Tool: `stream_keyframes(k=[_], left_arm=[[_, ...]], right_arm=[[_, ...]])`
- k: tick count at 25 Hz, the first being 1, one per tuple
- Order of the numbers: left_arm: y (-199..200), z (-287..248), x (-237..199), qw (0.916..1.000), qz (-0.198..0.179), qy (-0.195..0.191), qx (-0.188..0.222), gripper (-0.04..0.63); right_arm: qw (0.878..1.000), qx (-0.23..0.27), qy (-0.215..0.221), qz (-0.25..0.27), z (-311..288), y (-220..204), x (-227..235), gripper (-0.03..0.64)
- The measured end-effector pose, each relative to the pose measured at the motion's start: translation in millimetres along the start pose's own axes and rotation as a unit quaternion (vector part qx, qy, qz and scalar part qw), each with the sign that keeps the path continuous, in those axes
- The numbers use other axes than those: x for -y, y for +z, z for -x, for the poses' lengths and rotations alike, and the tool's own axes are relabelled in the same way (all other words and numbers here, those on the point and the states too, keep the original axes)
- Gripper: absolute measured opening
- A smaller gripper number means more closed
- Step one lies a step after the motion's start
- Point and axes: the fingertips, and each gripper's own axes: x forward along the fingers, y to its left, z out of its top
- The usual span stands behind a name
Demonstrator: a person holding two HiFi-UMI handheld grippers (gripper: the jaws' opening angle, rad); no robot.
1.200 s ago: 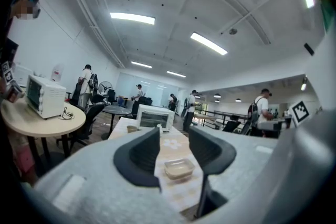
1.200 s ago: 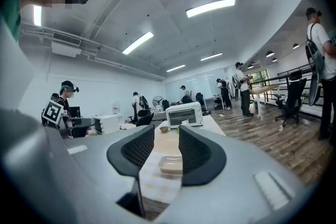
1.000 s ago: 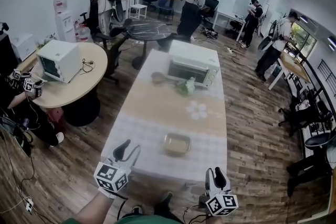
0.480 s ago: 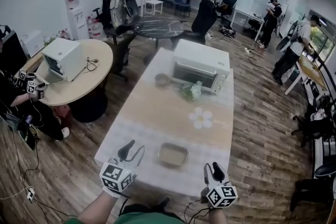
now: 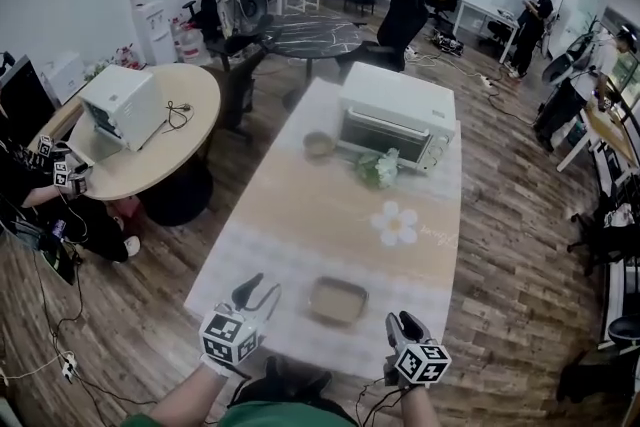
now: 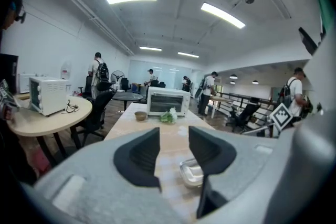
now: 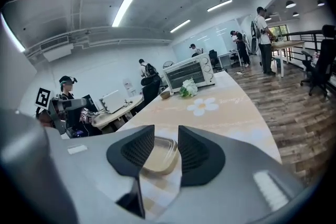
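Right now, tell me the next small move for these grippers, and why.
Probably ease the right gripper forward and down toward the small rectangular tray. Its jaws stand apart with nothing between them, and the tray lies just ahead on the table, framed in their gap. The left gripper, also open, sees the tray off to its right.

Wide bare stretch across the middle of the desk [image 5: 300,215], free for passing from near to far. Near edge taken only by the shallow tray [image 5: 337,301] at centre; far end blocked by toaster oven [image 5: 397,113], small bowl [image 5: 319,145] and green bunch [image 5: 378,169].
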Motion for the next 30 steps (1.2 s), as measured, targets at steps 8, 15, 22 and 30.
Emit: stream_keyframes(k=[8, 15, 22, 30], left_arm=[[-25.5, -36.3, -25.2, 0.9987, 0.005, -0.029, -0.042, 0.172], [-49.7, -59.2, -41.9, 0.9967, 0.012, -0.035, -0.072, 0.172], [-68.2, -70.5, -50.5, 0.9948, 0.017, -0.039, -0.092, 0.172], [-87.8, -79.2, -64.9, 0.9938, 0.023, -0.03, -0.105, 0.172]], right_arm=[[0.998, -0.047, 0.004, -0.049, -51.4, -36.0, 0.8, 0.137], [0.995, -0.089, 0.0, -0.038, -84.0, -64.6, 7.5, 0.137], [0.992, -0.117, 0.017, -0.053, -107.1, -88.7, 0.9, 0.138], [0.991, -0.123, 0.018, -0.045, -129.9, -101.2, 8.8, 0.143]])
